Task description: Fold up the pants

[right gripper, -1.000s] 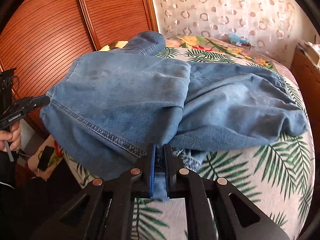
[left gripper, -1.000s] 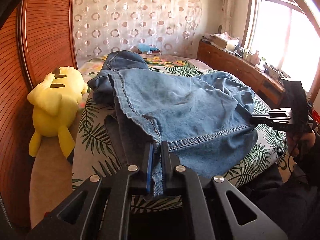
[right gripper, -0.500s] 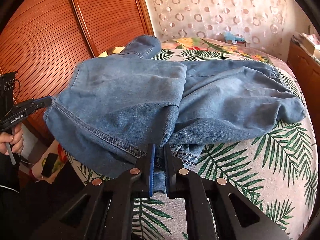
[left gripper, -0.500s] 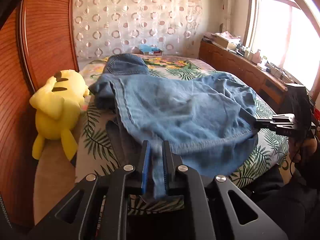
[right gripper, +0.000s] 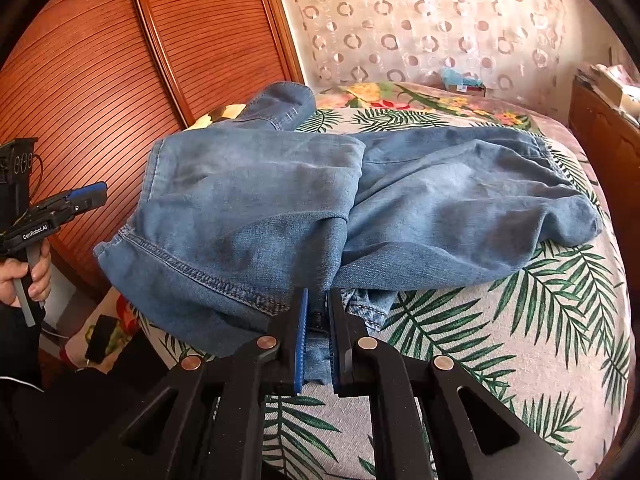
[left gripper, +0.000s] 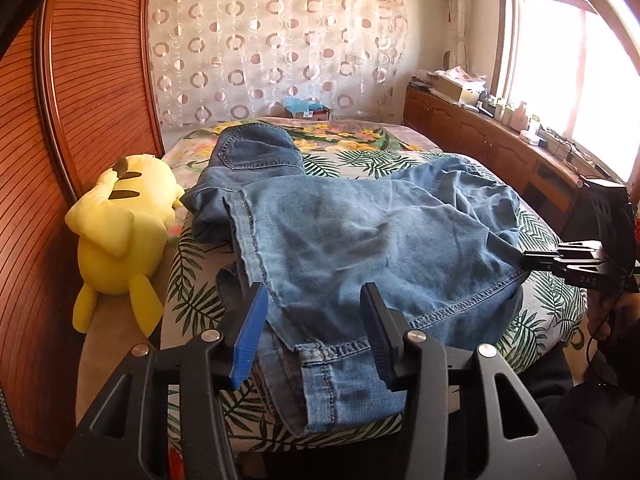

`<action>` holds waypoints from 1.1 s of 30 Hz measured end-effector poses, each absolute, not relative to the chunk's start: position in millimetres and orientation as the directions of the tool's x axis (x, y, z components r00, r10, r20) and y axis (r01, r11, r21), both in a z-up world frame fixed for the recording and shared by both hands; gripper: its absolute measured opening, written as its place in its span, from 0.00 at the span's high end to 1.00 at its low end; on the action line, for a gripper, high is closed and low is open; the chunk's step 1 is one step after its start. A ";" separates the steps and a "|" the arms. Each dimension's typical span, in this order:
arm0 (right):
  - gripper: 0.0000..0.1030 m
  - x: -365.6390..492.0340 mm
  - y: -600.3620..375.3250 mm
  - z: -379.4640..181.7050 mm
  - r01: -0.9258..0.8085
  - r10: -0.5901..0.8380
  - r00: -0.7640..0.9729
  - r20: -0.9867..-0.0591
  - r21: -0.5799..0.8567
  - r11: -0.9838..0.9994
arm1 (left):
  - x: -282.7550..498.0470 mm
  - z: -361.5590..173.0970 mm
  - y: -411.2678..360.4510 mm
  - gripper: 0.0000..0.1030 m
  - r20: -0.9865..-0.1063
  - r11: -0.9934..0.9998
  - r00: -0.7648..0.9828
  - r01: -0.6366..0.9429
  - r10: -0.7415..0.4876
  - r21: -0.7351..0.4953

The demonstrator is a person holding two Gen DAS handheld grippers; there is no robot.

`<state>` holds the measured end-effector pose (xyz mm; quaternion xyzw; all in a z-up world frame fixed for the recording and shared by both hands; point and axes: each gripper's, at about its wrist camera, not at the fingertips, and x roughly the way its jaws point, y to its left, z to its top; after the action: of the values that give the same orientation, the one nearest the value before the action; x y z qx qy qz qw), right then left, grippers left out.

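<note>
Blue denim pants (left gripper: 360,240) lie folded over on the palm-print bed (left gripper: 360,160), a hemmed edge hanging over the near side. My left gripper (left gripper: 316,320) has its jaws opening; the hem corner lies loose between the pads, touching neither. In the right wrist view the pants (right gripper: 280,200) spread across the bed (right gripper: 520,320), and my right gripper (right gripper: 319,320) is shut on the other corner of the hem. Each gripper shows in the other's view: the right gripper (left gripper: 532,258) at the right edge, the left gripper (right gripper: 90,196) at the left, off the denim.
A yellow plush toy (left gripper: 124,232) lies at the bed's left beside a slatted wooden wardrobe (left gripper: 80,120). A wooden sideboard (left gripper: 500,140) with clutter runs under the window on the right. A patterned curtain (left gripper: 280,40) hangs behind the bed. A hand (right gripper: 24,276) holds the left gripper's handle.
My left gripper has gone from shut on the hem to open, and the denim corner has dropped free between its fingers. The right gripper keeps its grip and has barely moved.
</note>
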<state>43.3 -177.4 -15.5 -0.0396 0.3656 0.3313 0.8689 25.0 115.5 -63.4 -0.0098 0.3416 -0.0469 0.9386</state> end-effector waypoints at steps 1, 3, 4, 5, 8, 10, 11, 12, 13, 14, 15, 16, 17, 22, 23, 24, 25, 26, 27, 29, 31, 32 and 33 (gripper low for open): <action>0.92 42.4 -178.9 -14.6 -0.601 0.544 0.519 -0.660 0.171 0.780 | 26.7 -63.4 114.2 0.50 -0.640 0.995 0.762 0.081 -0.095 -0.052; 0.92 40.7 -184.1 -12.1 -0.588 0.530 0.538 -0.656 0.158 0.793 | 29.6 -62.8 111.4 0.28 -0.634 0.995 0.767 0.081 -0.098 -0.056; 0.92 40.2 -187.4 -11.1 -0.583 0.526 0.546 -0.653 0.156 0.798 | 30.9 -61.9 108.7 0.24 -0.628 0.994 0.771 0.087 -0.106 -0.062; 0.91 40.5 -191.5 -10.0 -0.574 0.520 0.555 -0.649 0.154 0.805 | 33.1 -60.7 106.1 0.22 -0.623 0.993 0.773 0.095 -0.116 -0.067; 0.89 44.1 -206.5 -8.0 -0.539 0.494 0.590 -0.639 0.145 0.830 | 41.9 -56.6 95.7 0.22 -0.617 0.991 0.777 0.113 -0.129 -0.066; 0.84 49.4 -217.6 -7.6 -0.510 0.472 0.612 -0.634 0.139 0.849 | 49.2 -53.7 88.7 0.22 -0.613 0.989 0.777 0.130 -0.142 -0.066; 0.75 53.2 -223.5 -7.8 -0.491 0.452 0.627 -0.634 0.129 0.861 | 53.4 -52.5 84.9 0.22 -0.612 0.988 0.776 0.141 -0.153 -0.068; 0.69 57.4 -229.5 -7.8 -0.474 0.432 0.642 -0.633 0.115 0.873 | 60.4 -51.2 78.7 0.22 -0.612 0.985 0.774 0.156 -0.164 -0.068; 0.68 62.8 -236.2 -8.1 -0.456 0.415 0.657 -0.630 0.106 0.884 | 65.4 -51.0 74.2 0.22 -0.613 0.984 0.771 0.166 -0.170 -0.065; 0.67 68.2 -241.1 -7.6 -0.446 0.408 0.664 -0.627 0.106 0.889 | 73.5 -50.8 67.3 0.22 -0.619 0.982 0.765 0.180 -0.176 -0.057; 0.65 74.5 -246.4 -7.9 -0.434 0.398 0.669 -0.628 0.104 0.895 | 80.1 -50.8 61.3 0.22 -0.624 0.981 0.761 0.190 -0.177 -0.047; 0.63 81.7 -252.2 -7.8 -0.417 0.382 0.677 -0.630 0.100 0.904 | 86.0 -50.6 56.5 0.22 -0.626 0.979 0.759 0.199 -0.178 -0.038; 0.62 88.9 -258.3 -7.3 -0.399 0.366 0.687 -0.628 0.096 0.912 | 92.2 -50.1 51.5 0.22 -0.628 0.977 0.757 0.210 -0.181 -0.029; 0.57 120.2 -276.6 -4.8 -0.343 0.310 0.715 -0.627 0.072 0.937 | 131.4 -51.0 24.6 0.22 -0.656 0.964 0.728 0.267 -0.199 0.004; 0.56 127.6 -279.6 -3.9 -0.336 0.301 0.718 -0.627 0.067 0.940 | 140.6 -51.6 19.1 0.22 -0.664 0.961 0.720 0.278 -0.202 0.010; 0.55 133.5 -281.7 -3.9 -0.330 0.296 0.719 -0.629 0.065 0.942 | 146.3 -51.9 15.9 0.22 -0.670 0.959 0.714 0.284 -0.204 0.010; 0.55 139.2 -283.1 -4.2 -0.326 0.292 0.718 -0.632 0.066 0.943 | 154.1 -52.7 12.0 0.22 -0.679 0.956 0.704 0.293 -0.209 0.009; 0.54 144.0 -283.0 -4.7 -0.326 0.291 0.715 -0.636 0.065 0.943 | 162.5 -53.7 8.1 0.22 -0.689 0.954 0.693 0.300 -0.212 0.008; 0.53 150.9 -283.5 -5.7 -0.330 0.292 0.709 -0.642 0.063 0.942 | 168.2 -54.4 5.3 0.22 -0.696 0.952 0.686 0.305 -0.212 0.011; 0.52 163.8 -281.2 -7.6 -0.342 0.291 0.700 -0.652 0.052 0.938 | 184.2 -56.1 -2.2 0.22 -0.712 0.947 0.670 0.319 -0.208 0.023; 0.52 179.1 -281.0 -10.1 -0.354 0.293 0.690 -0.662 0.044 0.934 | 197.0 -58.2 -7.9 0.22 -0.727 0.945 0.657 0.325 -0.202 0.032; 0.52 186.8 -281.1 -10.9 -0.358 0.293 0.686 -0.666 0.041 0.933 | 205.9 -59.6 -10.5 0.22 -0.736 0.945 0.647 0.326 -0.199 0.031; 0.51 193.0 -281.4 -11.5 -0.360 0.291 0.684 -0.670 0.037 0.932 | 211.6 -60.5 -11.5 0.22 -0.743 0.945 0.640 0.327 -0.198 0.030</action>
<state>193.0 -281.4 -11.5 -0.0486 0.3560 0.1775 0.9162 211.6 -11.5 -60.5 0.0810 0.3986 -0.1456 0.9019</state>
